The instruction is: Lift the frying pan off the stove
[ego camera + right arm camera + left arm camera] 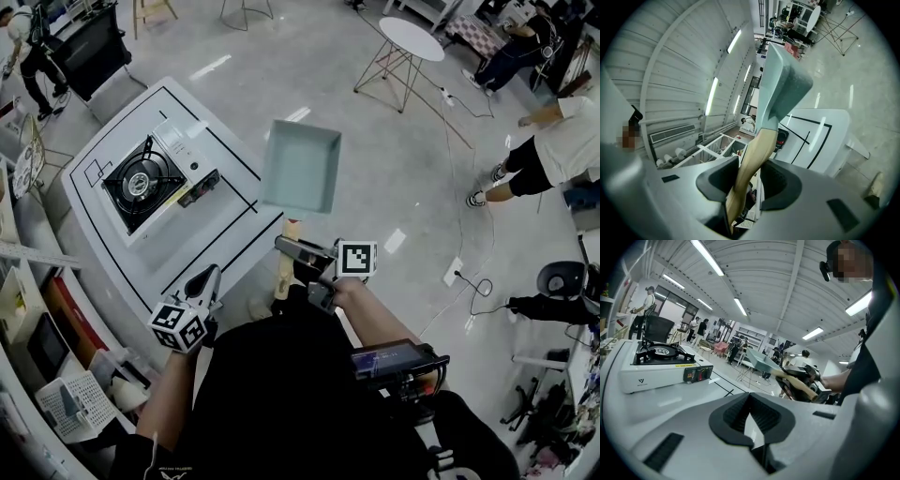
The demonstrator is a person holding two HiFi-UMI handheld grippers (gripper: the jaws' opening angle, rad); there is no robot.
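The white surface, marked with black lines, fills the left of the head view. A stove stands on it about midway, inside the black outline and a little nearer the left edge than the right. Its control panel faces the near right corner and its burner is bare. The pan, square and pale teal, is off the stove and off the surface altogether. It hangs in the air just past the surface's right edge, above the floor, its open side up in the head view. Its wooden handle runs back toward the person. The right tool has hold of that handle: in its own view the two dark pads stand partly apart with the handle clamped between them, and the pan rises beyond. The left tool hovers over the near edge of the surface, well apart from the stove. Its jaws are closed tip to tip with nothing between them, and it looks across the surface toward the stove.
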